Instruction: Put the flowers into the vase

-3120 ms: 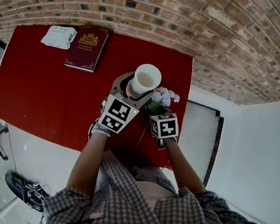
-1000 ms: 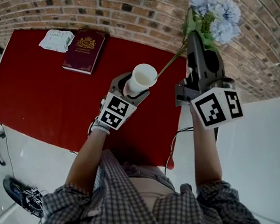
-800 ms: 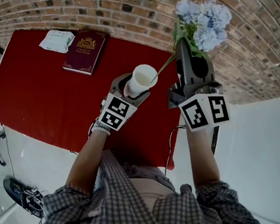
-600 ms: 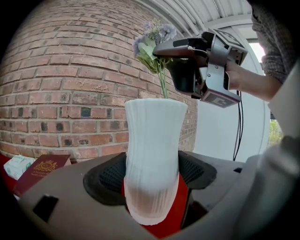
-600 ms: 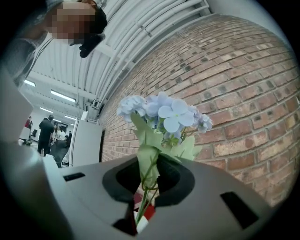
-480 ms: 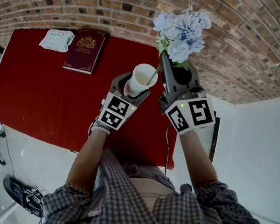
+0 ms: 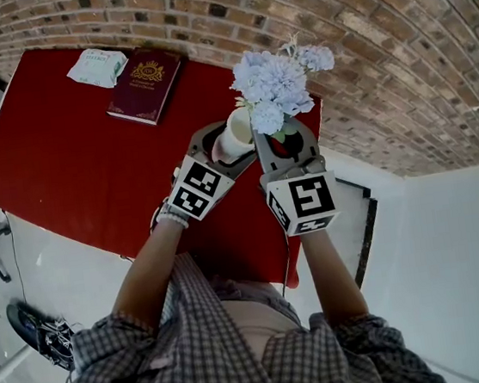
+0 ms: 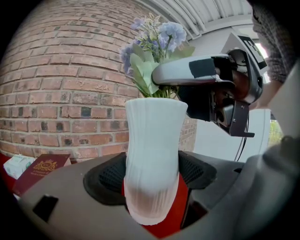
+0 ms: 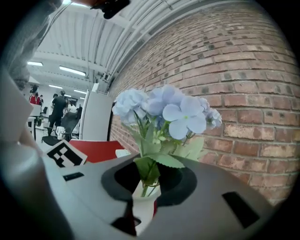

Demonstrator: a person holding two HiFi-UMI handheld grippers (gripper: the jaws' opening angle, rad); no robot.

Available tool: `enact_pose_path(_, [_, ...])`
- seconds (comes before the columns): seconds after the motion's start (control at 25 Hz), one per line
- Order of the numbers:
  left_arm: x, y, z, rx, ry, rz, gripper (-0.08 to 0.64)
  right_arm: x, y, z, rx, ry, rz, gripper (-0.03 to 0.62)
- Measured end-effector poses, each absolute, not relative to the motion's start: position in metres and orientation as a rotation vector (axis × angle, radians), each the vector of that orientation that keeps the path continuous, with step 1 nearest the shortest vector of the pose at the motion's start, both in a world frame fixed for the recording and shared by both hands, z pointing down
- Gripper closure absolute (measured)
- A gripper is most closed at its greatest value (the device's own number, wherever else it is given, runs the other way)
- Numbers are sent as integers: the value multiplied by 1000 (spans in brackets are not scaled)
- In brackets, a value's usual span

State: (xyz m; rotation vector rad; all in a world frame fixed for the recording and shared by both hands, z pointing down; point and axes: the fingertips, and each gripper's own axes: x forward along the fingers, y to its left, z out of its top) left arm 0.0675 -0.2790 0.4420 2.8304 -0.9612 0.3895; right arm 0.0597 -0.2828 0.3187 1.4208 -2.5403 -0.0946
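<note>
A white ribbed vase (image 7: pixel 234 135) stands on the red table (image 7: pixel 70 155). My left gripper (image 7: pixel 227 149) is shut on its lower body (image 8: pixel 152 154), one pad on each side. The pale blue flowers (image 7: pixel 274 82) rise over the vase mouth, their stems running down into it (image 9: pixel 145 197). My right gripper (image 7: pixel 278 138) is just above the rim with the green stems and leaves (image 9: pixel 149 171) between its jaws. Those jaws are opening, and the white of the vase shows on both sides of the stems. In the left gripper view, one of its fingers (image 8: pixel 187 75) reaches across over the vase.
A dark red book (image 7: pixel 148 80) and a white tissue packet (image 7: pixel 99 65) lie at the table's far left corner. A brick wall (image 7: pixel 303 5) runs close behind the vase. The table's right edge (image 7: pixel 326 132) is next to my right gripper.
My right gripper has come down and to the left with the flowers, from high on the right to just over the vase. The stems now go into the vase mouth. The left gripper has kept still.
</note>
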Motion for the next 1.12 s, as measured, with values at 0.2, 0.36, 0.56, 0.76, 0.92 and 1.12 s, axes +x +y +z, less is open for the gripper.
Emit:
enact_pose_path(0.2, [68, -279, 442, 2829, -959, 391, 207, 51, -276, 333, 1325, -2484, -131, 492])
enact_pose_path(0.36, [67, -280, 442, 2828, -957, 392, 207, 45, -271, 340, 1283, -2467, -124, 452])
enact_pose_path(0.56, [67, -279, 442, 2828, -957, 389, 207, 40, -263, 342, 1250, -2477, -113, 390])
enact_pose_path(0.76, [67, -279, 444, 2832, -945, 400, 207, 42, -253, 343, 1267, -2493, -53, 345])
enact_pose_path(0.92, [68, -278, 450, 2840, -930, 437, 207, 52, -243, 344, 1307, -2493, -8, 316])
enact_pose_path(1.12, [69, -278, 449, 2837, -938, 419, 207, 67, -231, 349, 1352, -2471, 40, 314])
